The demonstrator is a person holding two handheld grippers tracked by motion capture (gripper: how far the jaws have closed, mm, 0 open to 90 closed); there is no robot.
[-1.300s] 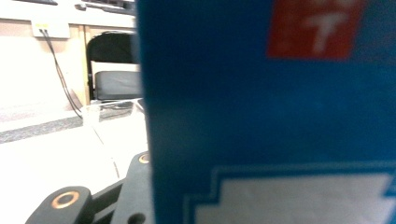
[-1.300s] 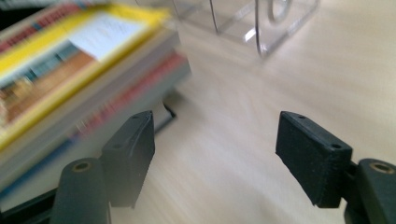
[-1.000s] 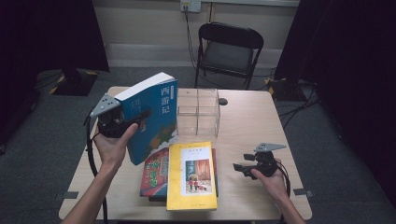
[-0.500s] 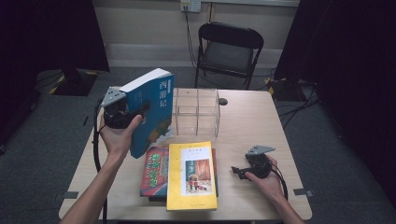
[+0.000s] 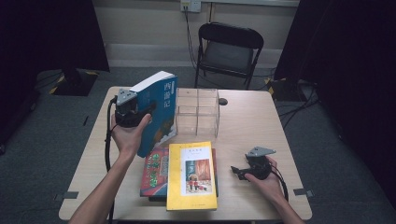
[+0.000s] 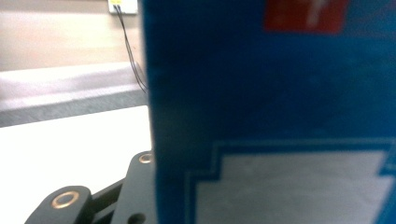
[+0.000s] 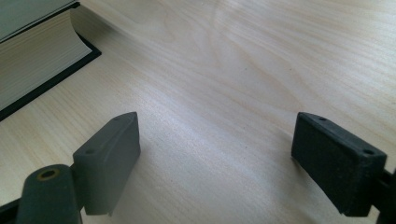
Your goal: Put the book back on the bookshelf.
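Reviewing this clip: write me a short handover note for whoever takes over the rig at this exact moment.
Left gripper: shut on the blue book, held upright above the table, beside the clear organiser.
Right gripper: open, holding nothing, low over bare table right of the book stack.
Yellow book lies on top of the stack, red book beneath it.
Done: blue book lifted.
Left: probably stand it in the organiser, then likely the others.
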